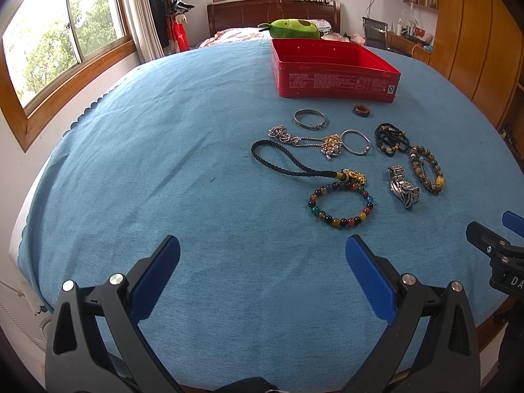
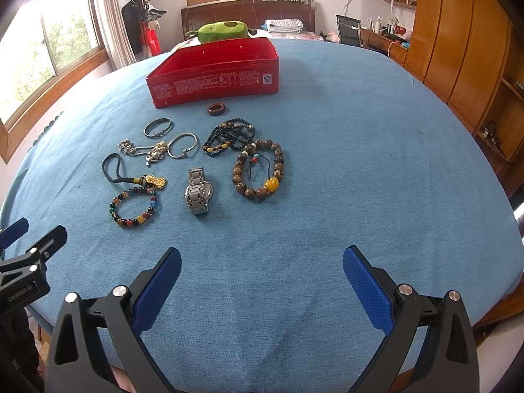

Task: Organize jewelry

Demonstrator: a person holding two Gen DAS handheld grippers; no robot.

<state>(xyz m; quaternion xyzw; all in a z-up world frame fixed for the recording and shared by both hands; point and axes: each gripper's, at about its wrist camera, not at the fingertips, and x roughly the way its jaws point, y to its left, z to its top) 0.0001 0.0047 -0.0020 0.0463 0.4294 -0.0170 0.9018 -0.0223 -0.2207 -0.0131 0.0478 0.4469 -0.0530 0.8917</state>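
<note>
Left gripper (image 1: 262,252) spread wide over bare blue cloth (image 1: 196,163), holding nothing; right gripper (image 2: 262,262) likewise wide and empty, hovering beside it at the near edge

Nearest of the jewelry: multicoloured bead bracelet (image 1: 340,204) touching the gold charm on a black braided cord (image 1: 288,163), then steel watch (image 2: 198,191) on its side, and brown wooden bead bracelet (image 2: 260,173) with a yellow bead

Further on: tangled silver chain (image 1: 304,140), thin silver bangle (image 2: 182,145), heap of dark small beads (image 2: 229,137), darker bangle (image 1: 309,119), small brown ring (image 2: 216,109)

Beyond all, red tin (image 2: 216,82), open and seemingly empty, just behind the ring

Nothing moved yet, by the look of it. Best begun with the near pieces: come straight down over one side of a bracelet's loop, pinch across the beads, lift clear before carrying to the tin. Worth separating bracelet from charm first, lest the cord drag along
</note>
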